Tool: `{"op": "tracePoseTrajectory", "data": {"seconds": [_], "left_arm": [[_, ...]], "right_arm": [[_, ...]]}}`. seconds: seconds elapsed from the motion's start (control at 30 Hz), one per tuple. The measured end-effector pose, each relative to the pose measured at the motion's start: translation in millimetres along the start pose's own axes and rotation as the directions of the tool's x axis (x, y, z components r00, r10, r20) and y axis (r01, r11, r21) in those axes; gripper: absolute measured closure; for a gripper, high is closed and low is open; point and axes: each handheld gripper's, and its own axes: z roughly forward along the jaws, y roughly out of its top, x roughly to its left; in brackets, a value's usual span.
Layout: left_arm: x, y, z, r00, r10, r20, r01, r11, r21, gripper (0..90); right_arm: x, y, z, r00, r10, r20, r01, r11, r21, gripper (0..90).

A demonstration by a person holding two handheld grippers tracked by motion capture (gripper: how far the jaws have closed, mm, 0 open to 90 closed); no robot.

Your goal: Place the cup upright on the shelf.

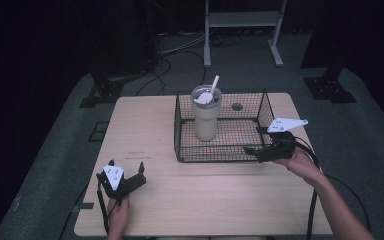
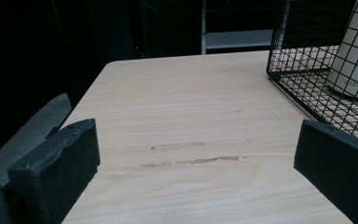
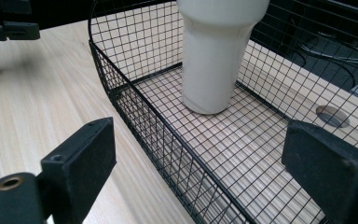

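Note:
A black wire basket [image 1: 215, 160] stands on the right half of the wooden table [image 1: 145, 120]. Inside it, toward its left end, a cream tumbler [image 1: 206, 117] stands upright with a white straw [image 1: 213, 82]. My right gripper [image 1: 256, 140] is open at the basket's front right corner. In the right gripper view, the basket's wall [image 3: 121, 79] runs between the jaws of that gripper [image 3: 200, 149], with the tumbler [image 3: 214, 60] ahead. My left gripper [image 1: 126, 166] is open over bare table at the front left. In the left gripper view this gripper [image 2: 198, 140] holds nothing, and the basket [image 2: 279, 46] and tumbler [image 2: 354, 60] sit far right.
A round cable hole [image 1: 237, 106] lies in the table behind the basket. Scuff marks [image 2: 191, 161] cross the wood ahead of the left gripper. A white stand [image 1: 242, 20], black stand bases [image 1: 102, 90] and cables sit on the floor beyond the table.

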Motion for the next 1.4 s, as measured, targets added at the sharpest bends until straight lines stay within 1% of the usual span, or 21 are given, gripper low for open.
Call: {"op": "tracePoseTrajectory", "data": {"seconds": [0.23, 0.47, 0.53, 0.6, 0.63, 0.8, 0.83, 0.87, 0.9, 1.0, 1.03, 1.07, 1.1, 1.13, 1.17, 1.2, 1.23, 1.4], "left_arm": [[0.0, 0.0, -0.1, 1.0000, 0.000, 0.000, 0.000, 1.0000, 0.001, 0.0], [-0.1, 0.0, -0.1, 1.0000, 0.001, 0.000, -0.001, 1.0000, 0.001, 0.0], [-0.2, 0.0, -0.1, 1.0000, 0.001, 0.000, -0.001, 1.0000, 0.001, 0.0], [-0.3, 0.1, 0.0, 1.0000, 0.000, 0.000, 0.000, 1.0000, 0.000, 0.0], [-0.2, 0.1, -0.1, 1.0000, 0.002, 0.000, -0.002, 1.0000, 0.002, 0.0], [-0.2, 0.2, -0.2, 1.0000, 0.002, -0.001, -0.002, 1.0000, 0.003, 0.0], [-0.2, 0.2, -0.2, 1.0000, 0.003, -0.001, -0.003, 1.0000, 0.003, 0.0], [-0.2, 0.2, -0.2, 1.0000, 0.003, -0.001, -0.003, 1.0000, 0.003, 0.0], [-0.2, 0.2, -0.2, 1.0000, 0.003, -0.001, -0.003, 1.0000, 0.003, 0.0], [-0.2, 0.2, -0.2, 1.0000, 0.003, -0.001, -0.003, 1.0000, 0.003, 0.0], [-0.1, 0.1, -0.2, 1.0000, 0.003, -0.001, -0.003, 1.0000, 0.003, 0.0], [-0.1, 0.1, -0.2, 1.0000, 0.003, -0.001, -0.003, 1.0000, 0.003, 0.0], [-0.1, 0.1, -0.2, 1.0000, 0.002, -0.001, -0.002, 1.0000, 0.003, 0.0], [-0.1, 0.1, -0.2, 1.0000, 0.002, -0.001, -0.002, 1.0000, 0.003, 0.0], [-0.1, 0.2, -0.1, 1.0000, 0.003, -0.001, -0.003, 1.0000, 0.003, 0.0], [-0.1, 0.2, -0.1, 1.0000, 0.003, -0.001, -0.003, 1.0000, 0.003, 0.0], [-0.1, 0.2, -0.1, 1.0000, 0.002, -0.001, -0.002, 1.0000, 0.003, 0.0], [-0.1, 0.1, -0.1, 1.0000, 0.002, -0.001, -0.002, 1.0000, 0.003, 0.0]], "right_arm": [[1.4, -13.0, -7.6, 0.9999, 0.012, -0.005, -0.012, 1.000, -0.008, 9.0], [3.7, -24.3, -13.9, 0.9999, 0.014, -0.004, -0.014, 1.000, -0.007, 9.0], [4.7, -30.7, -17.2, 0.9997, 0.022, -0.006, -0.022, 1.000, -0.009, 9.0], [4.8, -32.3, -17.8, 0.9997, 0.022, -0.006, -0.023, 1.000, -0.010, 9.0], [5.4, -36.5, -20.4, 0.9997, 0.024, -0.006, -0.024, 1.000, -0.013, 9.0], [6.5, -44.7, -25.8, 0.9994, 0.035, -0.004, -0.035, 0.999, -0.021, 9.0], [6.4, -45.8, -26.4, 0.9994, 0.035, -0.004, -0.035, 0.999, -0.010, 9.0], [6.4, -45.8, -26.4, 0.9994, 0.035, -0.004, -0.035, 0.999, -0.010, 9.0], [6.7, -50.0, -28.9, 0.9993, 0.038, -0.001, -0.038, 0.999, -0.019, 9.0], [6.8, -53.4, -30.2, 0.9991, 0.041, 0.001, -0.041, 0.999, -0.016, 9.0], [6.7, -58.4, -31.6, 0.9988, 0.048, 0.004, -0.048, 0.999, -0.016, 9.0], [6.7, -58.4, -31.6, 0.9988, 0.048, 0.004, -0.048, 0.999, -0.016, 9.0], [6.4, -62.4, -32.8, 0.9985, 0.053, 0.007, -0.053, 0.998, -0.013, 9.0], [6.4, -62.4, -32.8, 0.9985, 0.053, 0.007, -0.053, 0.998, -0.013, 9.0], [5.3, -67.6, -34.7, 0.9981, 0.060, 0.013, -0.060, 0.998, -0.014, 9.0], [5.3, -67.6, -34.7, 0.9981, 0.060, 0.013, -0.060, 0.998, -0.014, 9.0], [4.1, -72.0, -36.5, 0.9973, 0.071, 0.017, -0.070, 0.997, -0.018, 9.0], [1.2, -81.7, -41.2, 0.9954, 0.090, 0.035, -0.089, 0.996, -0.017, 9.0]]}}
